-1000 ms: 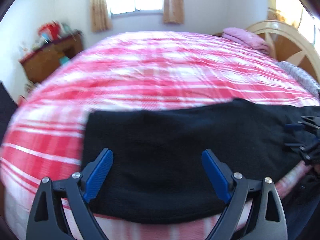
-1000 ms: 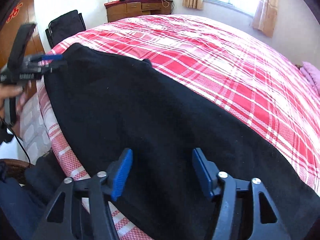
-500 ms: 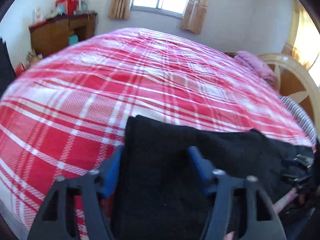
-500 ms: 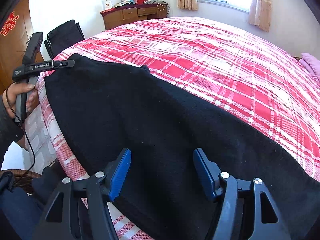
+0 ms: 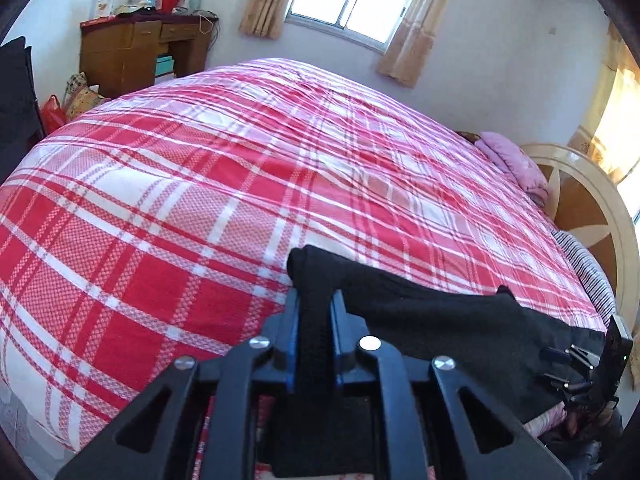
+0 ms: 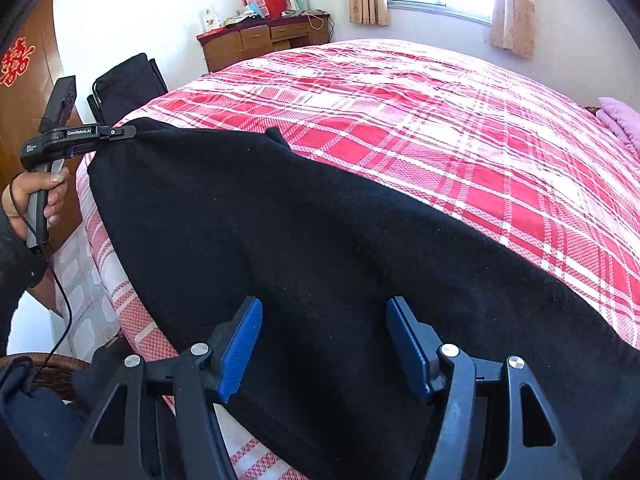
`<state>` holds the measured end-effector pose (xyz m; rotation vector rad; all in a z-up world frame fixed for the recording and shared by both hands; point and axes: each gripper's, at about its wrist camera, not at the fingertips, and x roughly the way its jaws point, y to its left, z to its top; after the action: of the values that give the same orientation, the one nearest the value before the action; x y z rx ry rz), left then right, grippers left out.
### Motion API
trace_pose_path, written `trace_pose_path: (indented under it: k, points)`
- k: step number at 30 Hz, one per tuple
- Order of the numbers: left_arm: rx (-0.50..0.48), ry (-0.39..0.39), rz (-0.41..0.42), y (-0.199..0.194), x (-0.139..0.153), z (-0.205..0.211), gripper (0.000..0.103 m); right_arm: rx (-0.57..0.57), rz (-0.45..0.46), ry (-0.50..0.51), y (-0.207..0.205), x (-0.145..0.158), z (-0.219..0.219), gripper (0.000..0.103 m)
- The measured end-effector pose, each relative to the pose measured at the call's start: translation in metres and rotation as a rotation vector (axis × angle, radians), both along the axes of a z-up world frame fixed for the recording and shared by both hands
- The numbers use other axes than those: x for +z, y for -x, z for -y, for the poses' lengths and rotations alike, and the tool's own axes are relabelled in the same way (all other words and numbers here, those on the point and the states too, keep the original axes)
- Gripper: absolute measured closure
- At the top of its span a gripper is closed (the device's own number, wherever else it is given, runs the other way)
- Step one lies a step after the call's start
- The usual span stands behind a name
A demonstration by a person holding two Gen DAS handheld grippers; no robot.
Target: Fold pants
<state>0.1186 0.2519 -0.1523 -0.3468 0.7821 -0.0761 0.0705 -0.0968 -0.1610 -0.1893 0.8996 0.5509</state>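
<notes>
"GenRobot.AI" label point(image 6: 79, 132) on left tool point(image 6: 130, 131)

Both grippers are black plastic frames with silver screws and ribbed blue pads on the jaws. The left gripper point(image 6: 120, 133) carries white lettering, a grey handle and a thin black cable beneath. The person's sleeve point(image 6: 14, 256) is dark.

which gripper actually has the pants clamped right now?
The left gripper: its blue pads are pinched shut on a corner of the black pants. The right gripper is open, its jaws standing apart over the cloth.
</notes>
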Motion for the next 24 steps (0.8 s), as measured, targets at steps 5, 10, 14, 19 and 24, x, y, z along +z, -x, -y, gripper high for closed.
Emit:
trace_pose_path:
  k: [5, 10, 14, 19, 24]
  points:
    - [0.005, -0.023, -0.012, -0.002, -0.010, 0.007, 0.063, 0.008, 0.006, 0.018, 0.001, 0.001, -0.002, 0.037]
    - [0.016, -0.198, 0.035, 0.014, 0.014, 0.030, 0.022, -0.045, -0.023, -0.013, -0.002, 0.011, 0.018, 0.036]
    - [-0.019, -0.166, 0.054, 0.017, 0.023, 0.051, 0.013, -0.125, 0.000, -0.038, 0.002, 0.027, 0.053, 0.036]
    - [-0.207, -0.159, 0.091, 0.015, 0.038, 0.117, 0.013, -0.270, 0.047, -0.023, 0.015, 0.049, 0.117, 0.036]
    - [-0.396, -0.183, 0.073, 0.002, 0.033, 0.191, 0.013, -0.452, 0.093, -0.031, 0.044, 0.066, 0.195, 0.036]
